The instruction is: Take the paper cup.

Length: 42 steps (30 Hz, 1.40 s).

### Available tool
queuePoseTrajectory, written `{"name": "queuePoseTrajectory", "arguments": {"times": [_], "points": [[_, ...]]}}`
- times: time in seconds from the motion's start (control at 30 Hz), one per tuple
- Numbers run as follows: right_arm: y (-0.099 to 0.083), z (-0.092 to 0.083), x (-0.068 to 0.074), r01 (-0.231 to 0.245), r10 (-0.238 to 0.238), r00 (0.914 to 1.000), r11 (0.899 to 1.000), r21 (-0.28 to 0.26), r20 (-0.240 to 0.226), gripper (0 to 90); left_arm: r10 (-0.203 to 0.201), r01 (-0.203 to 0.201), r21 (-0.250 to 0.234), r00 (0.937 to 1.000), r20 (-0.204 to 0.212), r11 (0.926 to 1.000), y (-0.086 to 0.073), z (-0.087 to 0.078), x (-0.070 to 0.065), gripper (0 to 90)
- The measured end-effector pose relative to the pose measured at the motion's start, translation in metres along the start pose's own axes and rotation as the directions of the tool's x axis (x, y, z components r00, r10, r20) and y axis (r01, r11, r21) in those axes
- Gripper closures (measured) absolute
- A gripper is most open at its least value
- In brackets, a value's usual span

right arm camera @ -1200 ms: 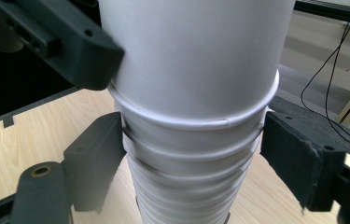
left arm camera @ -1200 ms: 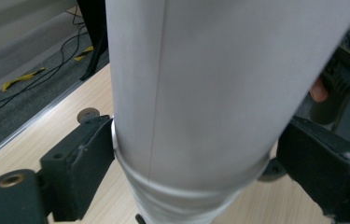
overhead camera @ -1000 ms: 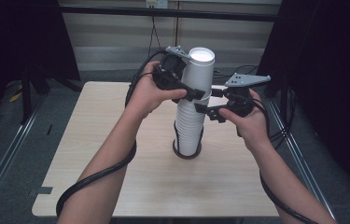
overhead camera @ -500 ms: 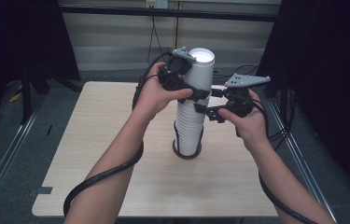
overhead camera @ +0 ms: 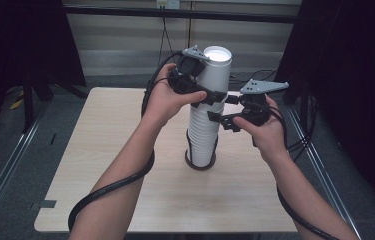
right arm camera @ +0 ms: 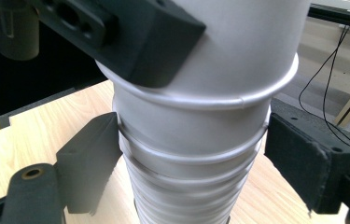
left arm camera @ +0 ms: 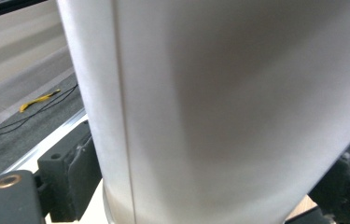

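From above the person's side, the high view looks forward and down over the tabletop (overhead camera: 125, 200), while both tool views sit very close to the shared cup stack (overhead camera: 206, 125), at the tabletop's twelve o'clock half.

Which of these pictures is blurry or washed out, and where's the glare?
High view: sharp, dark surroundings, glare whitening the top cup base. Left gripper view: the cup wall so close it is soft and featureless, shaded at right. Right gripper view: the cup stack fairly crisp, the left gripper nearer and blurred.
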State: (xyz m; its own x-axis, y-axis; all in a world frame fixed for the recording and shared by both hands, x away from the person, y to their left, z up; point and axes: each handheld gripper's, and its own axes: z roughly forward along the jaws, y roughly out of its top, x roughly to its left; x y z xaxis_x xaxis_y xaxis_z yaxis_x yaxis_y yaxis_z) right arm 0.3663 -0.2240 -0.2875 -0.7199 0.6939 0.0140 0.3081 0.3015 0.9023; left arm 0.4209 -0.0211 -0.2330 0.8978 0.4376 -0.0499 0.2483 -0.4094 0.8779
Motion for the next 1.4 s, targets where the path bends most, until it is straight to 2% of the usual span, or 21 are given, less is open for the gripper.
{"name": "queuePoseTrajectory", "arguments": {"times": [0.07, 0.37, 0.57, 0.67, 0.8, 0.9, 1.13, 1.2, 1.4], "points": [[0.000, 0.000, 0.000, 0.002, -0.002, 1.0000, 1.000, 0.003, 0.001, 17.9, -0.014, 0.014, -0.010, 0.9999, 0.005, 0.9998, 0.002, -0.002, 0.000, 10.9], [0.000, 0.000, 0.000, 0.008, -0.008, 1.0000, 1.000, 0.003, 0.000, 17.8, -0.003, 0.003, -0.010, 1.0000, -0.004, 0.9999, 0.013, -0.005, -0.003, 11.0], [0.000, 0.000, 0.000, 0.007, -0.007, 1.0000, 1.000, 0.005, -0.001, 17.9, -0.013, 0.013, -0.015, 0.9999, -0.005, 0.9998, 0.016, -0.005, -0.003, 11.1], [0.000, 0.000, 0.000, 0.007, -0.007, 1.0000, 1.000, 0.004, -0.001, 17.9, -0.003, 0.003, -0.014, 0.9999, -0.010, 0.9999, 0.017, -0.005, -0.003, 11.2], [-0.001, 0.000, -0.001, 0.008, -0.008, 1.0000, 1.000, 0.002, -0.002, 17.7, -0.018, 0.018, -0.022, 0.9998, -0.009, 0.9996, 0.020, -0.007, -0.002, 11.3], [-0.001, 0.000, -0.001, 0.005, -0.005, 1.0000, 1.000, 0.002, -0.004, 17.7, -0.021, 0.021, -0.029, 0.9998, -0.002, 0.9994, 0.023, -0.009, -0.002, 11.3], [-0.001, 0.000, -0.001, 0.009, -0.009, 1.0000, 1.000, 0.002, -0.005, 17.7, -0.020, 0.020, -0.025, 0.9997, -0.014, 0.9995, 0.028, -0.013, -0.002, 11.3], [-0.001, 0.000, -0.001, 0.005, -0.005, 1.0000, 1.000, 0.004, -0.006, 17.6, -0.029, 0.029, -0.040, 0.9996, -0.003, 0.9988, 0.031, -0.016, -0.002, 11.3], [-0.002, 0.000, -0.001, 0.005, -0.005, 1.0000, 1.000, 0.004, -0.006, 17.4, -0.027, 0.027, -0.054, 0.9996, -0.005, 0.9982, 0.036, -0.022, -0.004, 11.3]]}}
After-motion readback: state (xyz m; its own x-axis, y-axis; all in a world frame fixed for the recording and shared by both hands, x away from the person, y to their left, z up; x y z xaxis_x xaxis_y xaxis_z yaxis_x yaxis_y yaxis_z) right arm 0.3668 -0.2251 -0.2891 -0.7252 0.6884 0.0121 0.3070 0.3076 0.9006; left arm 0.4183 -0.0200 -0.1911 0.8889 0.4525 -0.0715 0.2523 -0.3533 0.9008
